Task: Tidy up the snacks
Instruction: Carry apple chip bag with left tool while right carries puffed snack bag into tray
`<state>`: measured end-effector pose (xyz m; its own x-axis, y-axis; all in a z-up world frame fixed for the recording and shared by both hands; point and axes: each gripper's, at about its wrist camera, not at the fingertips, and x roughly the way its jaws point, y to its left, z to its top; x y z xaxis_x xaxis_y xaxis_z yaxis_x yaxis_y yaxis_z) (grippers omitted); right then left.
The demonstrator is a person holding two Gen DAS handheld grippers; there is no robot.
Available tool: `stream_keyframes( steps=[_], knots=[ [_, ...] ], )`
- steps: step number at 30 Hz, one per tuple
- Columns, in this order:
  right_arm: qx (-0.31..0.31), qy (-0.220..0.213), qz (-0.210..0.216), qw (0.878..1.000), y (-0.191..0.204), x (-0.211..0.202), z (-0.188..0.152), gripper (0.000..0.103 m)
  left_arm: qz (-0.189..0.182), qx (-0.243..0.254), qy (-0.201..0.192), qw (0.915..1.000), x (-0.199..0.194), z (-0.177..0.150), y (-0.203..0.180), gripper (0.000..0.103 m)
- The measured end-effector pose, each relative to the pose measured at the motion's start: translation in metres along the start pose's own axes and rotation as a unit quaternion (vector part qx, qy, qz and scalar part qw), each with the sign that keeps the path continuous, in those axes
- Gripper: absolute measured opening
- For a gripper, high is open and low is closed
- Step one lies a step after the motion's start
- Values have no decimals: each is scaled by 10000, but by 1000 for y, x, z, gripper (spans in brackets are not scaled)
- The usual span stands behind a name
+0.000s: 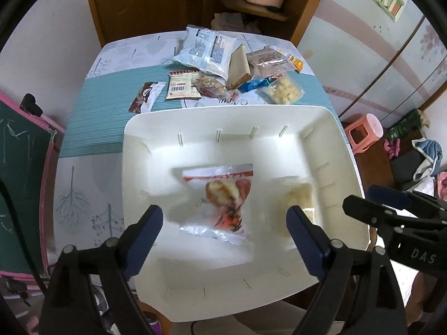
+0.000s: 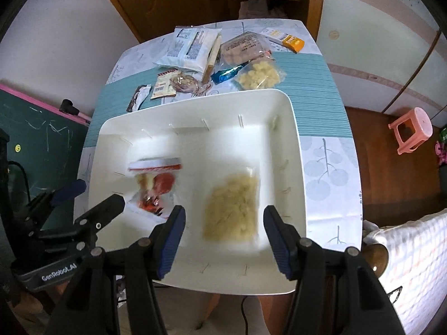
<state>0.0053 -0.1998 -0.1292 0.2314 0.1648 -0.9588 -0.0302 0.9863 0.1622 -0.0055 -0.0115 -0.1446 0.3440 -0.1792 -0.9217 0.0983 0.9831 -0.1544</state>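
Inspecting from the largest item down: the worktop (image 1: 92, 128) carries a white bin (image 1: 343, 139) at its near end and a heap of unsorted snacks (image 1: 223, 64) beyond it. Inside the bin lie a red-printed clear packet (image 1: 223, 195) at left and a bag of pale puffs (image 2: 232, 206) at right, both blurred. The left hand-held gripper (image 1: 225, 237) stands wide open over the red packet, holding nothing; the right hand-held gripper (image 2: 223, 237) is partly open over the puff bag, likewise empty. Risk, in my judgement: the two tools sit close together, so withdrawing carelessly could knock them or snag the loose film
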Motion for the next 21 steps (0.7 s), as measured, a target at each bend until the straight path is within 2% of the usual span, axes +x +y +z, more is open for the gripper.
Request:
stream_keyframes(
  steps=[3,15,21],
  knots=[
    [-37,-80,-19,10000,3,-4,-1,72,54,-6,-67,10000,-4,0,1,89],
    [-116,-402,21,9991,3,-23,-7,72,306,216,-376,9986,-28,-2,-12,89],
    [-90,-582,19,9983,-2,-33,-9,72,760,396,-437,9954,-35,-4,-19,89]
  ],
)
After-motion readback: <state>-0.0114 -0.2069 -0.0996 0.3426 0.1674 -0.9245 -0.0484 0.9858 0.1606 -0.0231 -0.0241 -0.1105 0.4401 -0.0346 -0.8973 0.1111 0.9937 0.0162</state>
